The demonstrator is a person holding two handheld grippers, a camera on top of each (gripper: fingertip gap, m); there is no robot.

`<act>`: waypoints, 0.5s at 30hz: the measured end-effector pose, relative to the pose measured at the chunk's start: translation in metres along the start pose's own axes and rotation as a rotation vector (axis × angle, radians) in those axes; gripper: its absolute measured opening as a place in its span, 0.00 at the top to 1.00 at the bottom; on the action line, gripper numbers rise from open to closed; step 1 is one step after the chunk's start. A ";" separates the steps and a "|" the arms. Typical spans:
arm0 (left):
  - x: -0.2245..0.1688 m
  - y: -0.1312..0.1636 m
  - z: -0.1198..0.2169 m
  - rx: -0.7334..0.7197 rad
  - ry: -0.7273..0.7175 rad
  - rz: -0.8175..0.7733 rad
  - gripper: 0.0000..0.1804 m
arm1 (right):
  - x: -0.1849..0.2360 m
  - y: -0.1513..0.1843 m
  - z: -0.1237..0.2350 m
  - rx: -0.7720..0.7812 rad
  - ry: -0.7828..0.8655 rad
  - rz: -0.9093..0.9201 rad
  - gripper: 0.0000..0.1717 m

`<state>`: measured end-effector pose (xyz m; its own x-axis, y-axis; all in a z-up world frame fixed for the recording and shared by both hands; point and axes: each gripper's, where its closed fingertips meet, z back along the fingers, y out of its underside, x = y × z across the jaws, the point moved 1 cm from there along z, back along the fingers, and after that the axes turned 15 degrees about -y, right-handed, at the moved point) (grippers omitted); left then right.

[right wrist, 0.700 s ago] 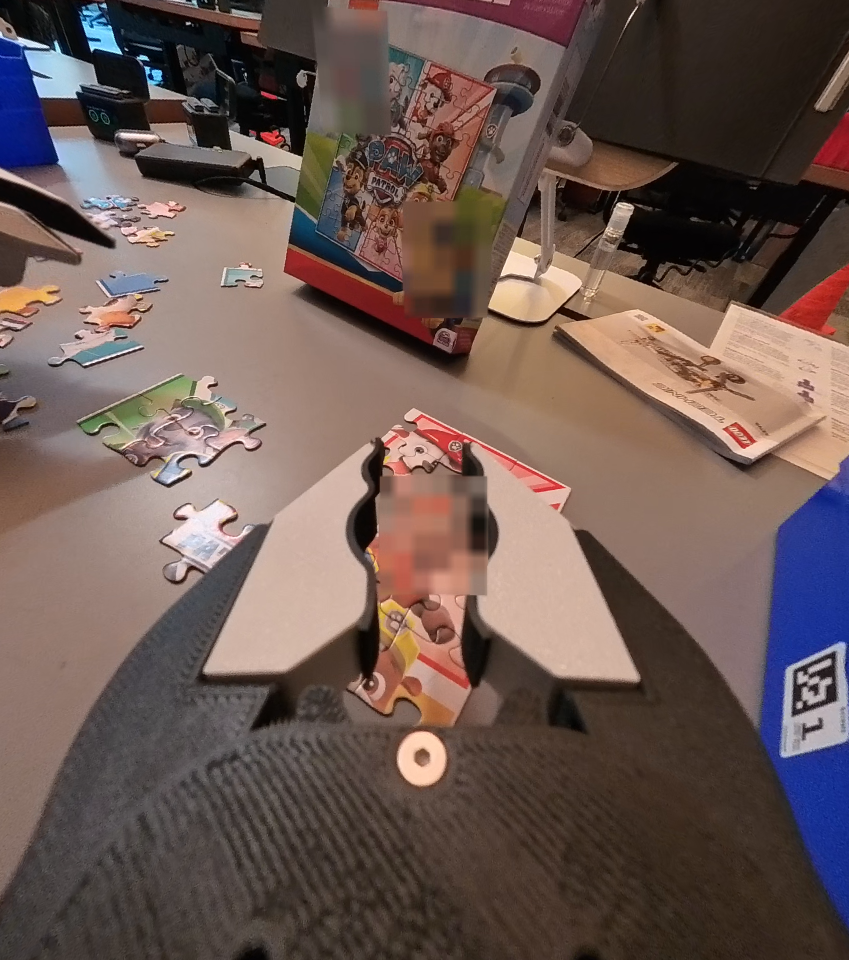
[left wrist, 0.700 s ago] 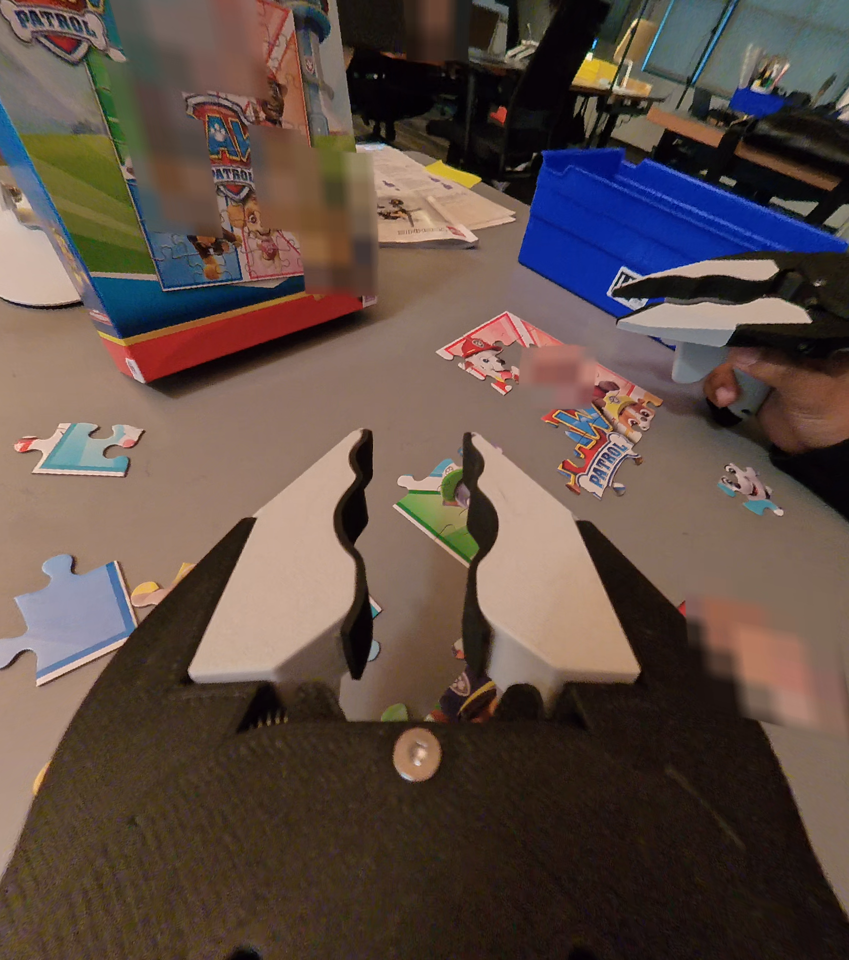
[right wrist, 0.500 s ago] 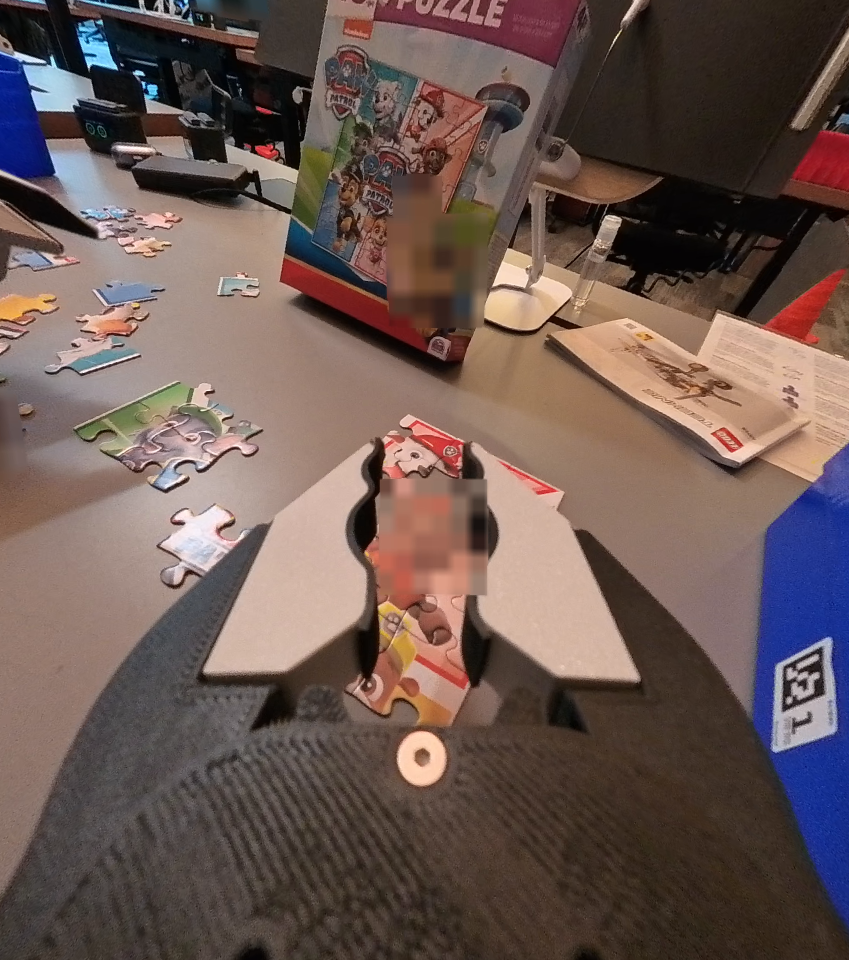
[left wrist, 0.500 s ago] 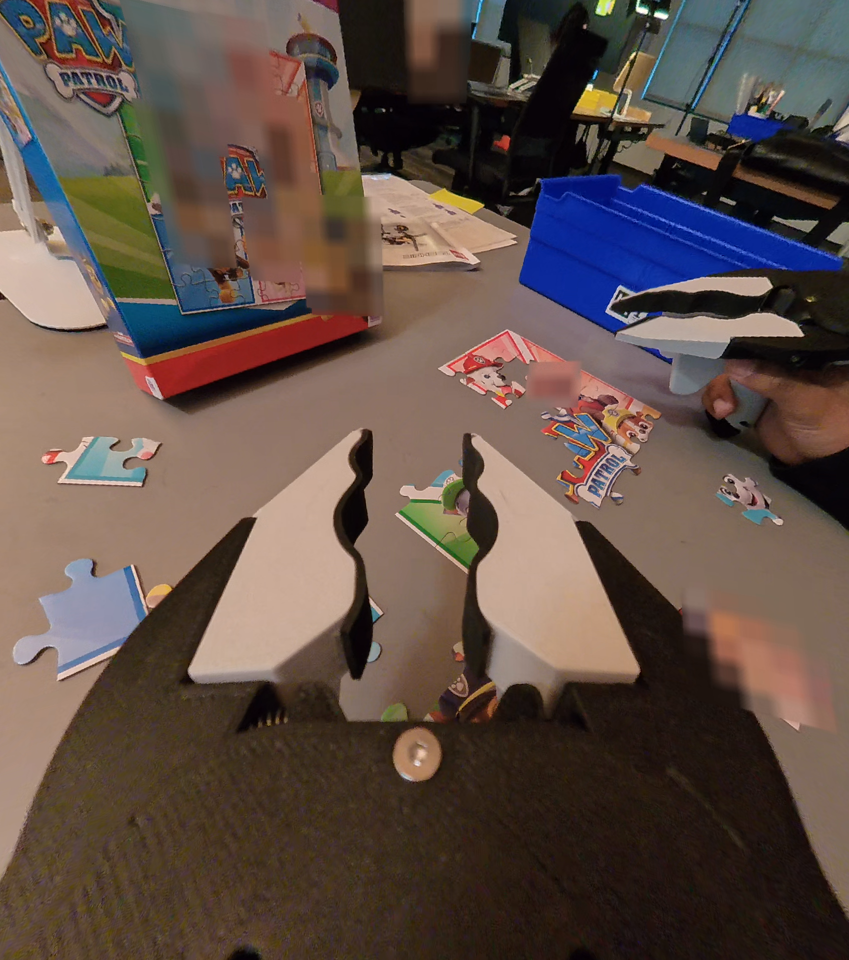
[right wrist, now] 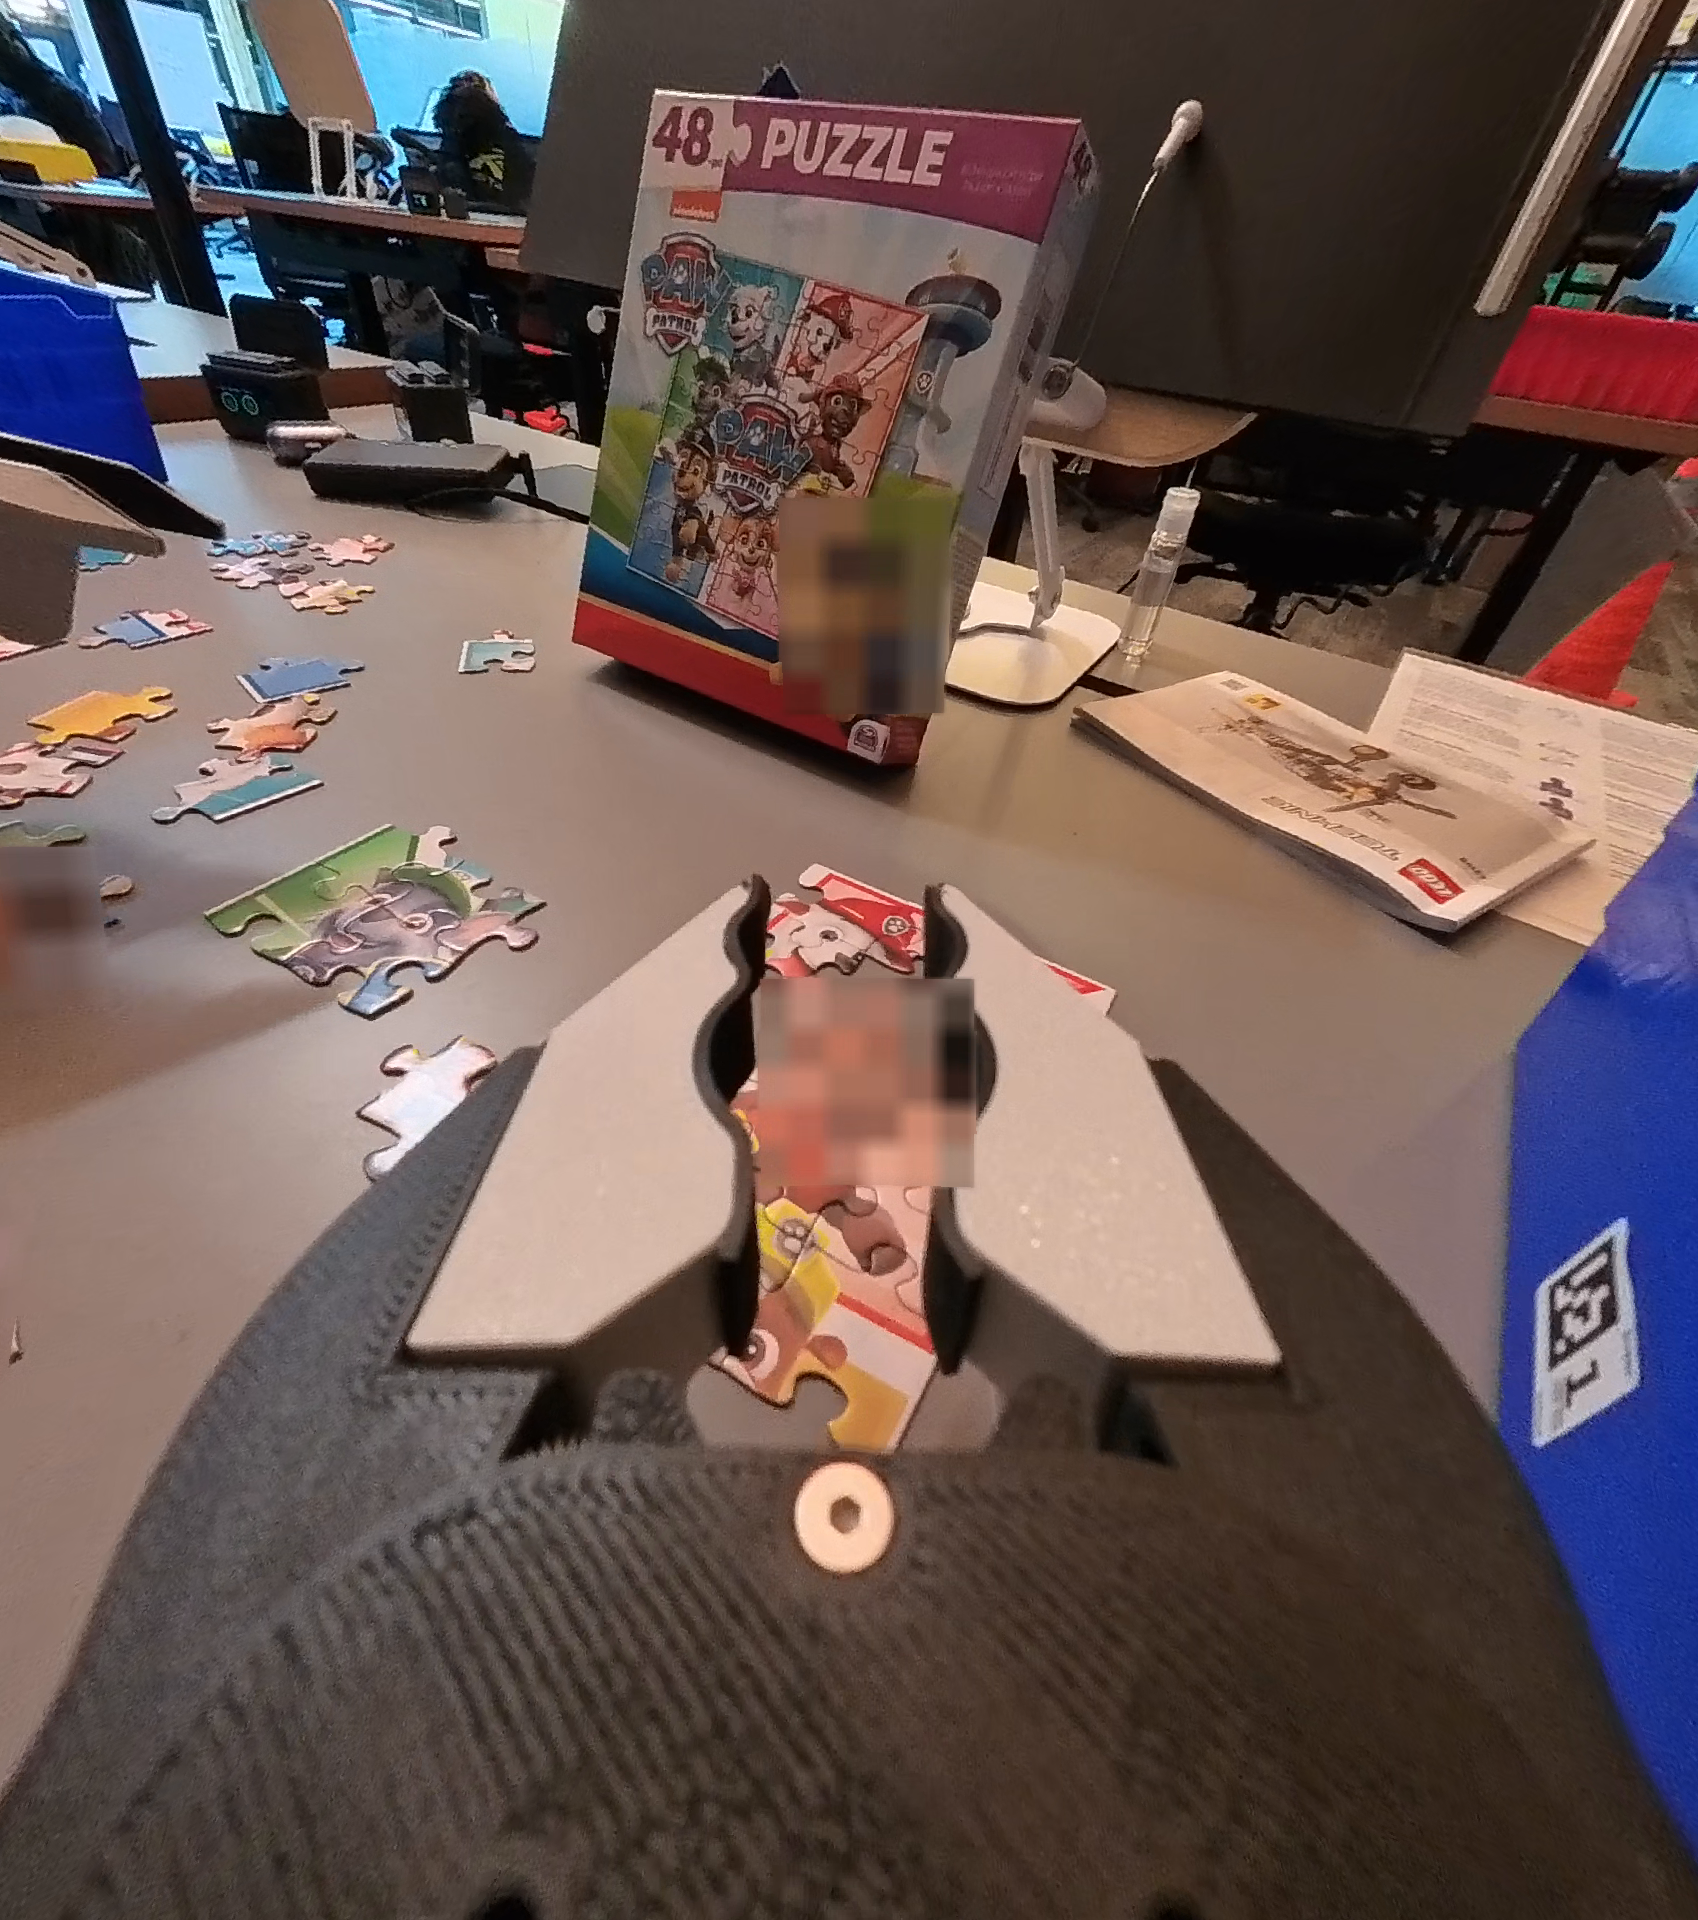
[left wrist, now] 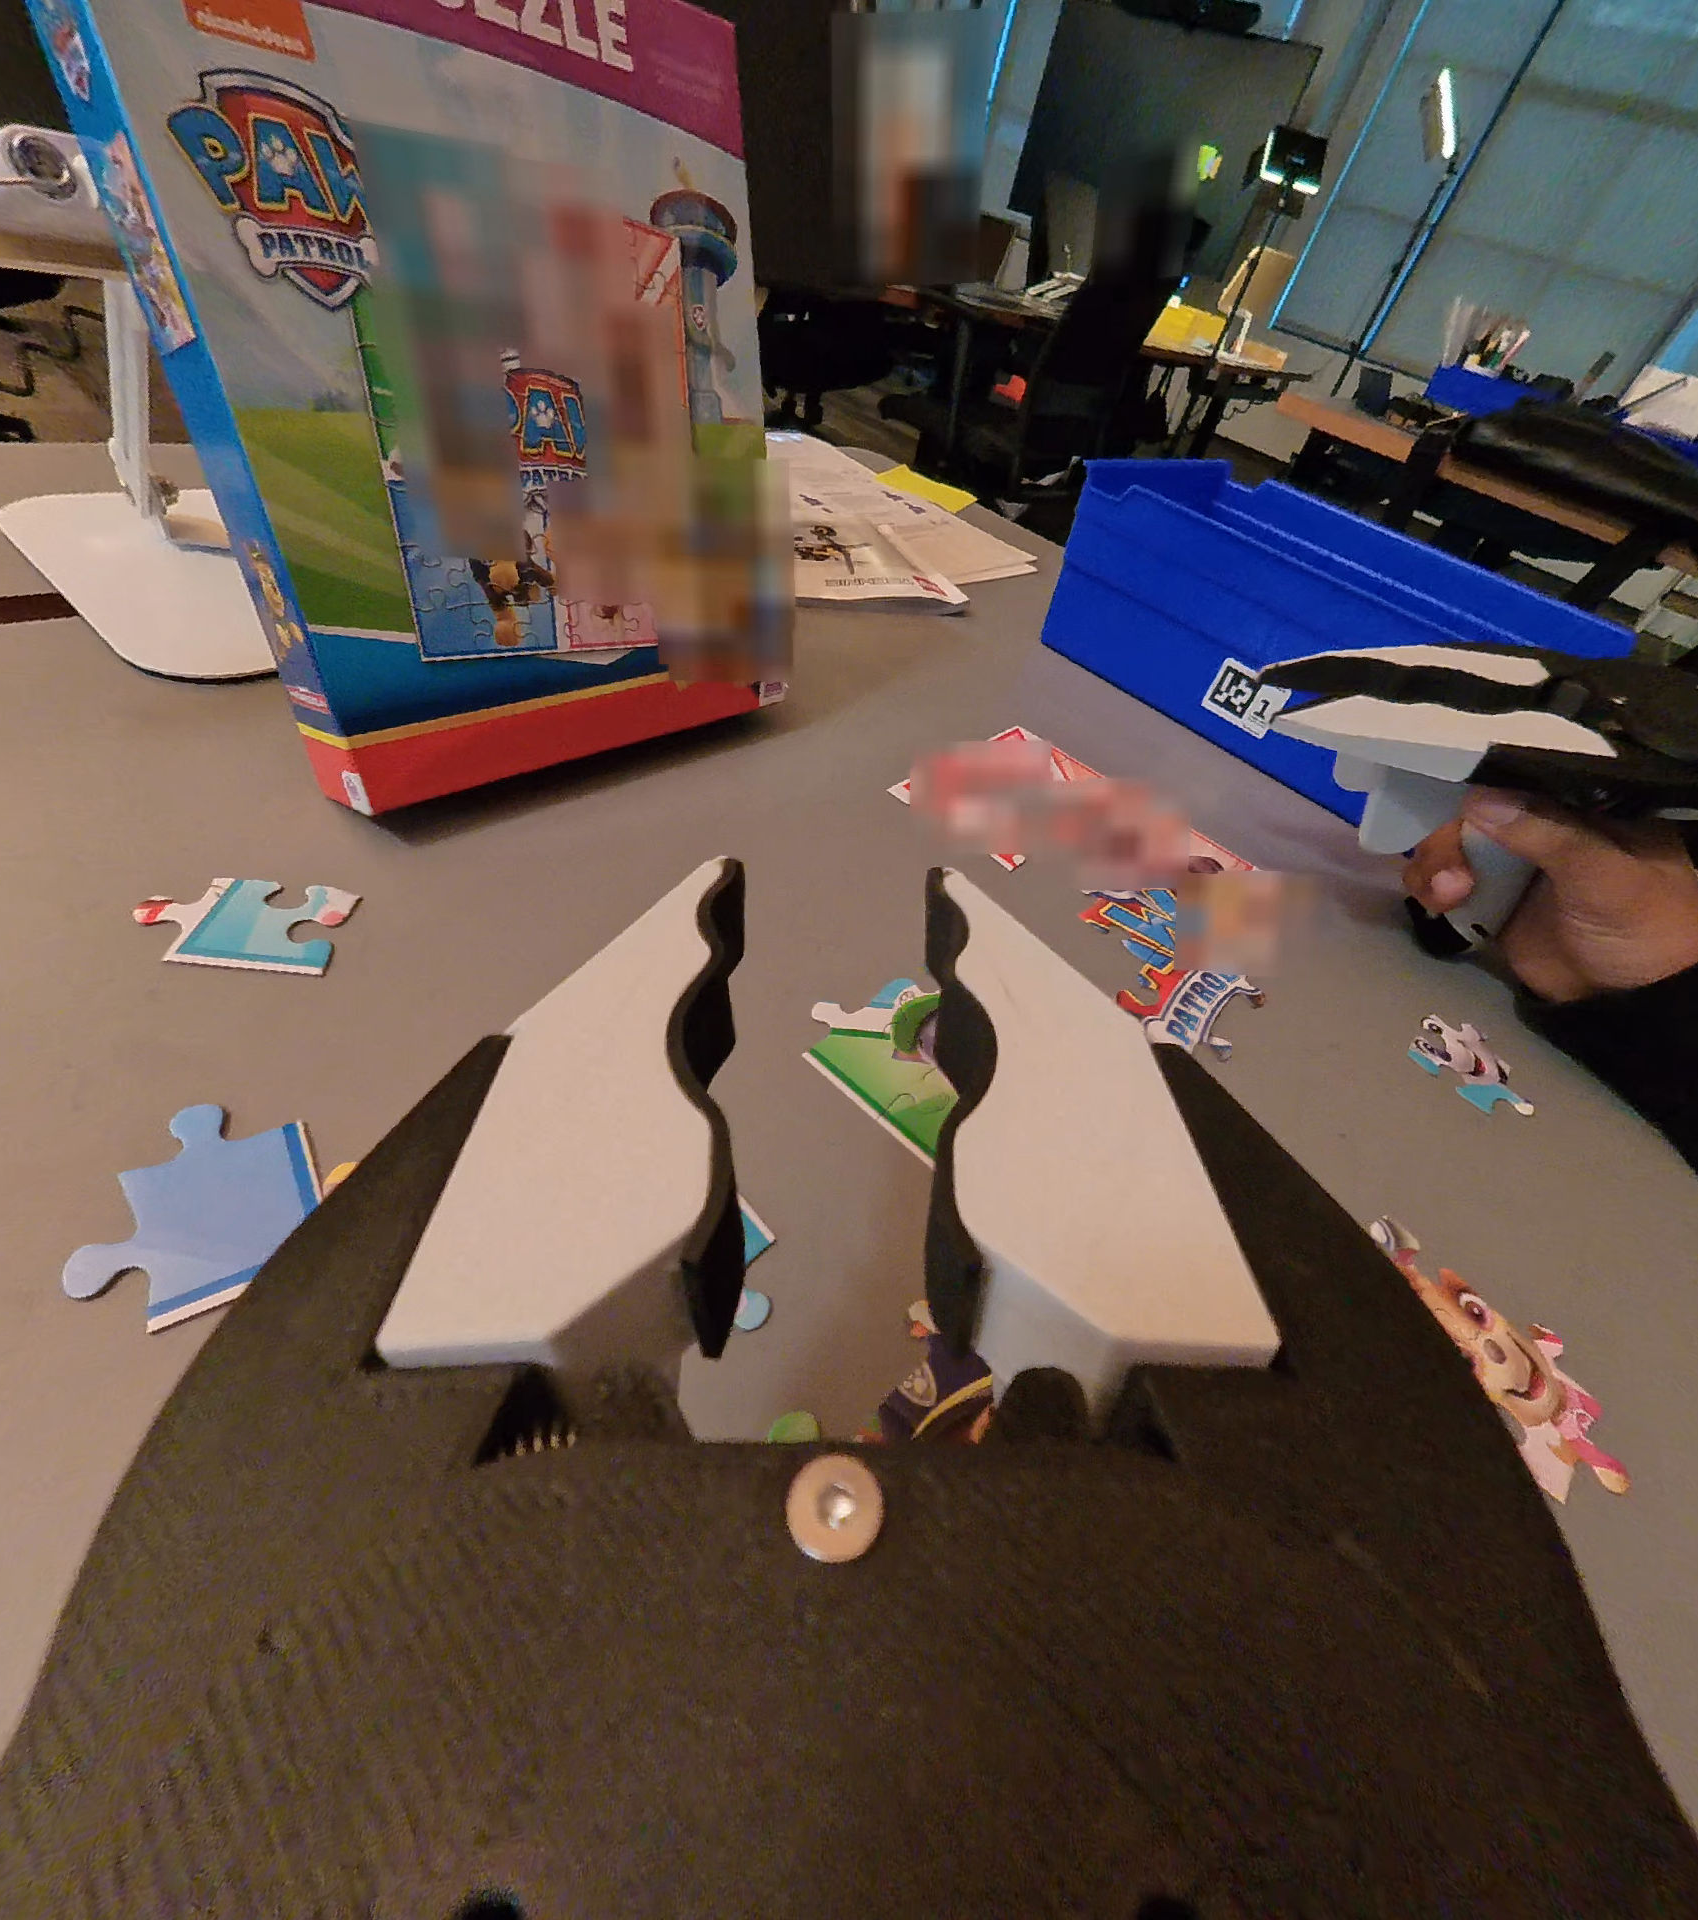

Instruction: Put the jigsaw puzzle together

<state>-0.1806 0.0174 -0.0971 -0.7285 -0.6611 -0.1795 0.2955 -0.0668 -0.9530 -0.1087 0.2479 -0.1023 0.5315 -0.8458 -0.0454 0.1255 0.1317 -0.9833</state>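
My left gripper [left wrist: 832, 873] is open and empty above the grey table [left wrist: 533, 883]. A joined green puzzle section [left wrist: 876, 1070] lies on the table under its right finger. My right gripper [right wrist: 843, 891] is open and empty, hovering over a joined red and yellow puzzle section [right wrist: 855, 925] that shows through the gap between its fingers. It also shows in the left wrist view [left wrist: 1281, 691], held by a hand [left wrist: 1572, 914] clear of the table. The puzzle box [left wrist: 471, 416] stands upright beyond both grippers. The green section also shows in the right wrist view [right wrist: 377, 914].
Loose pieces lie around: a light blue one [left wrist: 211, 1205], a teal one [left wrist: 242, 925], a white pup piece [left wrist: 1463, 1060], several more at far left [right wrist: 97, 717]. A blue bin [left wrist: 1271, 561] stands on the right, a booklet [right wrist: 1344, 800] and a white lamp base [left wrist: 128, 582] behind. My right fingertips sit around 25 cm from my left ones.
Both views have tilted upward, so the puzzle box shows taller. Both grippers stay open at the same width, and no piece has moved.
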 end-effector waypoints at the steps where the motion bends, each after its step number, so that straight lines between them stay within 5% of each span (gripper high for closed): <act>1: 0.001 0.001 0.000 0.002 -0.005 -0.001 0.82 | 0.000 0.000 0.000 0.000 -0.001 0.002 0.84; 15: 0.028 -0.007 0.004 -0.049 -0.120 0.017 0.80 | 0.000 -0.012 0.009 -0.064 0.026 0.024 0.90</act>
<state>-0.2008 -0.0032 -0.0941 -0.6435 -0.7467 -0.1685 0.2745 -0.0196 -0.9614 -0.1027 0.2504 -0.0890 0.5120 -0.8559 -0.0725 0.0590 0.1192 -0.9911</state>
